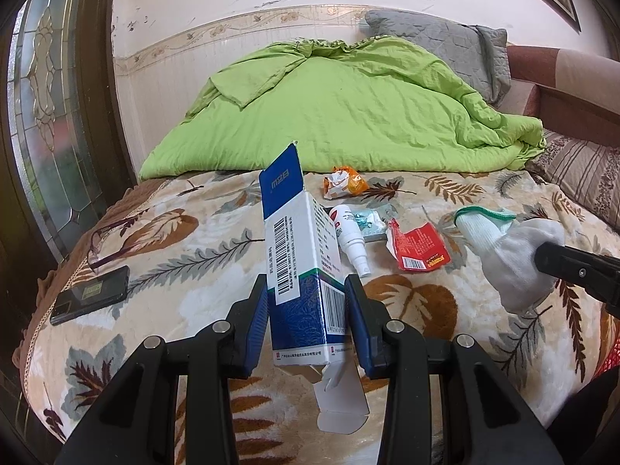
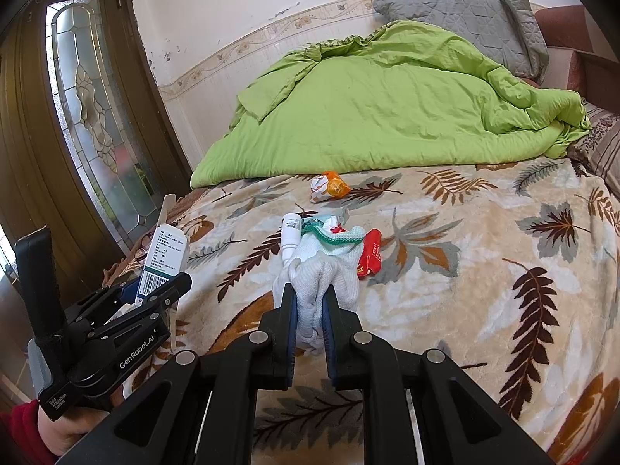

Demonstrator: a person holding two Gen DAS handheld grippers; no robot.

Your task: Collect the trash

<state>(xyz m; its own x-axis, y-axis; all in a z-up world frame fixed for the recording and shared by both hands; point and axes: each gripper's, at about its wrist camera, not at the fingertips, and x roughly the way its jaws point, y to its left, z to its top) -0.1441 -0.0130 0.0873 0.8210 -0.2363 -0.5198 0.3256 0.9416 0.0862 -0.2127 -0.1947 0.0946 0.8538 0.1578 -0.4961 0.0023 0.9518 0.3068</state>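
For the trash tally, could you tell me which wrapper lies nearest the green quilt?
The crumpled orange wrapper, just before the quilt; the red wrapper lies nearer.

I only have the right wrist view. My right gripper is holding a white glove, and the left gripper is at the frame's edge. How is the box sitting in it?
Observer: The left gripper is clamped on the blue-and-white box, which stands upright with its bottom flap hanging open.
Operator: Anything left of that box I can't see?
Observer: A black phone lies near the bed's left edge.
Operator: Anything else there?
Observer: Purple-framed glasses lie just beyond the phone.
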